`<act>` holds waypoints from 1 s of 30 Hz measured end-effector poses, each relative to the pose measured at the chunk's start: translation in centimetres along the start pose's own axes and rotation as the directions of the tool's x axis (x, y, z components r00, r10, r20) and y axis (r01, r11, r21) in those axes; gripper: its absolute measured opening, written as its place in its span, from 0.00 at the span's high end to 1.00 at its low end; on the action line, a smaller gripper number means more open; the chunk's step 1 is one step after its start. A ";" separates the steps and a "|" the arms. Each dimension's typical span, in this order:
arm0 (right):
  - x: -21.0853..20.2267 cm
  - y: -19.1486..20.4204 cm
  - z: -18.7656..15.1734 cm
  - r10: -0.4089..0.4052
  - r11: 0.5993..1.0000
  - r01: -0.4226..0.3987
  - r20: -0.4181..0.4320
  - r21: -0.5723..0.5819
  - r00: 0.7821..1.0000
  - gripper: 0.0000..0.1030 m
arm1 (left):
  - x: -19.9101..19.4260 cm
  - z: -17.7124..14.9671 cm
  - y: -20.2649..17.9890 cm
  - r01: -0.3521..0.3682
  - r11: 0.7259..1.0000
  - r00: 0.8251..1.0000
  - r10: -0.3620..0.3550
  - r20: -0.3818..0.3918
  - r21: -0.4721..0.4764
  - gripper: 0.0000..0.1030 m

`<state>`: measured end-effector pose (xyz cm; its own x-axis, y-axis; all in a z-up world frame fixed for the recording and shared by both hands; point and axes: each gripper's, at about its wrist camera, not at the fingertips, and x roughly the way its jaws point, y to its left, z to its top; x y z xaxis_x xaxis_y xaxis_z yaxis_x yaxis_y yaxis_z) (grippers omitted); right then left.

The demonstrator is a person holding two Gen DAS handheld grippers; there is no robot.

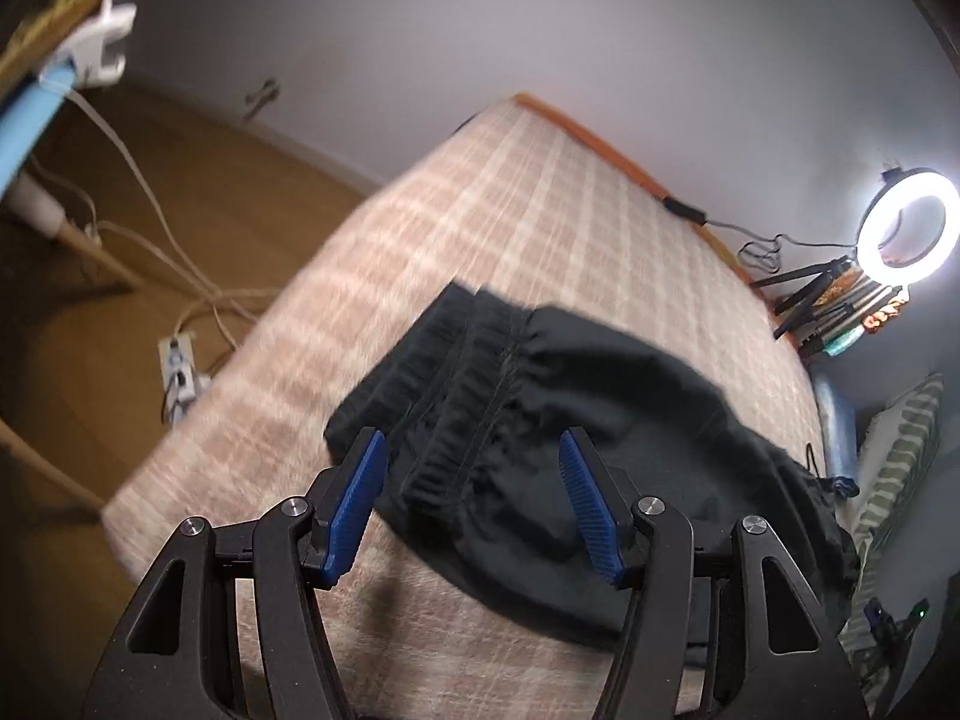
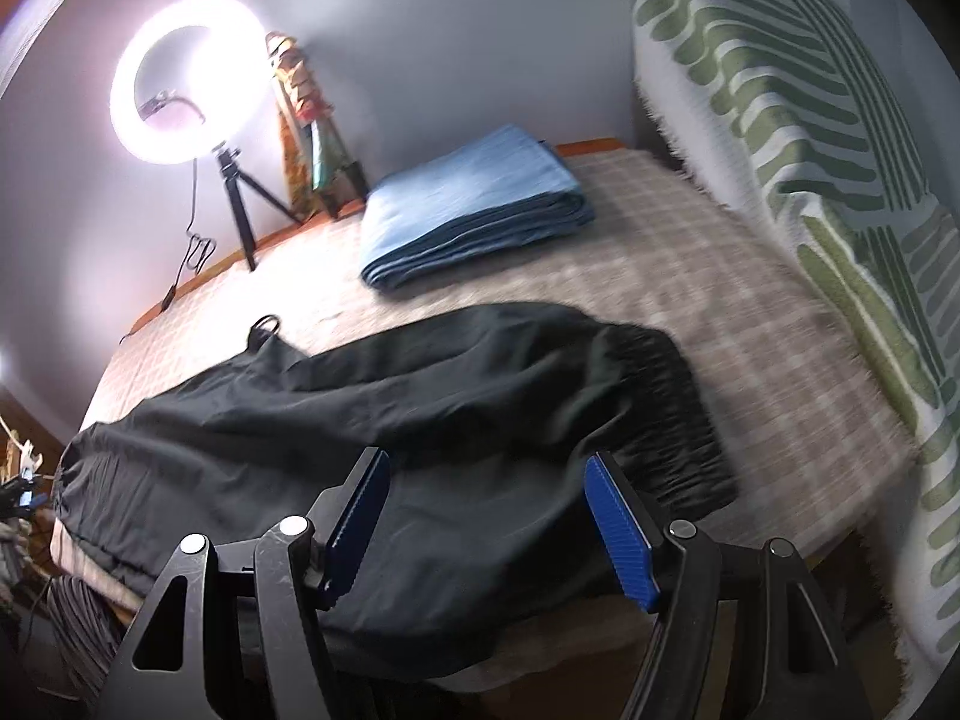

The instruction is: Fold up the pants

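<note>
Black pants (image 1: pixel 576 420) lie spread on a bed with a beige checked cover (image 1: pixel 480 228). In the left wrist view a gathered elastic band (image 1: pixel 474 396) of the pants is nearest, between my open left gripper (image 1: pixel 474 480) fingers, which hover above it. In the right wrist view the pants (image 2: pixel 372 420) stretch across the bed, with a gathered elastic band (image 2: pixel 678 414) at the right. My right gripper (image 2: pixel 486 498) is open above the near edge of the fabric and holds nothing.
A folded blue blanket (image 2: pixel 480 204) lies at the far side of the bed. A lit ring light (image 2: pixel 180 78) on a tripod stands by the wall. A green-striped cushion (image 2: pixel 810 180) is at right. Cables and a power strip (image 1: pixel 180 372) lie on the floor.
</note>
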<state>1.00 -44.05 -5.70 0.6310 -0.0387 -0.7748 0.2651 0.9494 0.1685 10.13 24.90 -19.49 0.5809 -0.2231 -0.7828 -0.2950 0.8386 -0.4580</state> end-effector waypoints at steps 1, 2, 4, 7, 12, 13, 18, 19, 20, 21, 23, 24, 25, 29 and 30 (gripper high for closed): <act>0.1 0.4 -0.2 0.006 1.000 -0.006 -0.006 -0.001 1.000 0.32 | 0.7 -0.4 0.4 -0.013 1.000 1.000 0.013 -0.013 -0.011 0.42; 0.2 0.9 -0.5 0.014 1.000 -0.014 -0.013 -0.002 1.000 0.32 | 1.2 -0.7 0.6 -0.018 1.000 1.000 0.018 -0.018 -0.020 0.42; 0.4 1.7 -0.9 0.025 1.000 -0.025 -0.022 -0.004 0.999 0.32 | 1.6 -1.3 1.1 -0.015 0.999 1.000 0.015 -0.004 -0.045 0.42; 0.6 2.9 -1.6 0.038 0.999 -0.039 -0.040 -0.013 0.998 0.32 | 1.4 -1.9 1.0 -0.028 0.998 0.999 0.030 0.044 -0.049 0.43; 1.2 4.2 -2.3 0.048 0.998 -0.050 -0.069 -0.027 0.996 0.32 | -0.3 -3.2 -0.6 -0.092 0.996 0.986 0.091 0.141 -0.002 0.45; 1.2 4.4 -2.3 0.052 0.998 -0.054 -0.072 -0.026 0.996 0.32 | -0.6 -3.4 -0.5 -0.090 0.996 0.984 0.087 0.155 0.013 0.46; 1.6 5.1 -2.3 0.056 0.998 -0.059 -0.085 -0.034 0.995 0.32 | 0.6 -3.0 -1.1 -0.074 0.996 0.988 0.066 0.138 0.058 0.58; 1.5 5.3 -2.3 0.060 0.997 -0.063 -0.083 -0.034 0.995 0.32 | 1.0 -2.8 -0.8 -0.070 0.997 0.990 0.065 0.128 0.042 0.60; 1.5 5.5 -2.3 0.065 0.997 -0.068 -0.081 -0.036 0.995 0.32 | 1.2 -2.8 -0.6 -0.063 0.998 0.990 0.059 0.126 0.027 0.62; 1.4 5.7 -2.3 0.067 0.997 -0.070 -0.080 -0.039 0.995 0.32 | 1.4 -2.7 -0.4 -0.058 0.998 0.991 0.056 0.125 0.015 0.65; 1.3 5.9 -2.4 0.062 0.997 -0.066 -0.082 -0.048 0.995 0.32 | 1.5 -2.6 -0.1 -0.047 0.999 0.991 0.047 0.124 0.000 0.68; 1.4 6.0 -2.4 0.060 0.997 -0.064 -0.084 -0.050 0.995 0.32 | 1.6 -2.6 0.0 -0.052 0.999 0.991 0.053 0.126 -0.007 0.69; 1.4 6.0 -2.5 0.057 0.997 -0.061 -0.087 -0.051 0.995 0.32 | 1.5 -2.7 0.0 -0.050 0.999 0.990 0.051 0.131 -0.012 0.69; 1.5 5.9 -2.5 0.063 0.997 -0.067 -0.089 -0.039 0.994 0.32 | 1.5 -2.9 0.3 -0.043 0.998 0.989 0.049 0.137 -0.044 0.69; 1.6 6.0 -2.5 0.063 0.997 -0.067 -0.091 -0.039 0.994 0.32 | 1.7 -3.0 0.2 -0.044 0.998 0.990 0.049 0.135 -0.037 0.72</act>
<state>1.77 -37.67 -7.44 0.5775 0.0502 -0.8148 0.1937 0.9612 0.1965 8.80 23.21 -22.14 0.6631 -0.1129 -0.7400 -0.3478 0.8289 -0.4381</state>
